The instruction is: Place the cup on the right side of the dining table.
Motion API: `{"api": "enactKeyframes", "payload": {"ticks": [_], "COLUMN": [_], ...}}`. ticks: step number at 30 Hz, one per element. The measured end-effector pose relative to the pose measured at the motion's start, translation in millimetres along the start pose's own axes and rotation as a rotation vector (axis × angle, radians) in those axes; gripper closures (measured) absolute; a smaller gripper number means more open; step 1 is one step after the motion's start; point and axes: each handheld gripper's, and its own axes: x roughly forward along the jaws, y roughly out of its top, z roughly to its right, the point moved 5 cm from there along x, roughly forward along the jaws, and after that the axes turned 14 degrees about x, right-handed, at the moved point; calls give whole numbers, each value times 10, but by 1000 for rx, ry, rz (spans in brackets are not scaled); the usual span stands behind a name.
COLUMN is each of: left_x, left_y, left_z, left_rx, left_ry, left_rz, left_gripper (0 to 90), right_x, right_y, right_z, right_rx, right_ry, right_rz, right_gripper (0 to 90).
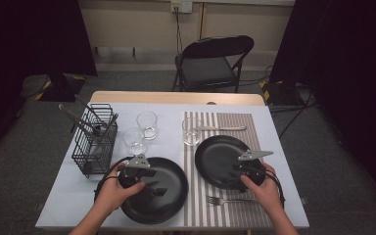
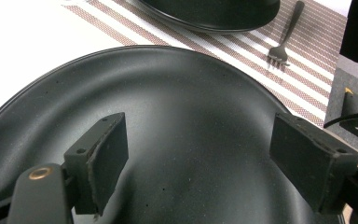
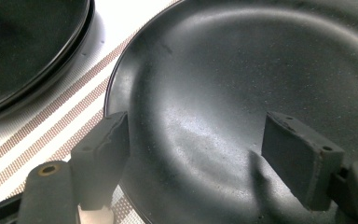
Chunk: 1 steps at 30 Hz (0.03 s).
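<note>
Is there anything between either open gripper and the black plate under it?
Nothing visible. The left gripper hovers with jaws open over the left plate, and the right gripper with jaws open over the right plate. Both gripper views show bare plate surface between the jaws.

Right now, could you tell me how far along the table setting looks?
Looks done: one black plate on the striped placemat, with fork, knife and glass. In hand: both hand-held grippers, left and right, hover open over the plates. Probably left: the second plate, two glasses and basket cutlery.
</note>
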Motion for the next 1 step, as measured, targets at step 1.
{"api": "enactKeyframes", "payload": {"ticks": [1], "left_x": [-2], "left_y": [1], "left_z": [-3], "left_rx": [2], "left_ry": [2], "left_rz": [-7], "left_gripper": [191], "right_x": [14], "right_y": [-12], "right_z": [-10], "right_rx": [-8], "right_ry": [0], "right_rz": [-4], "right_gripper": [227]}}
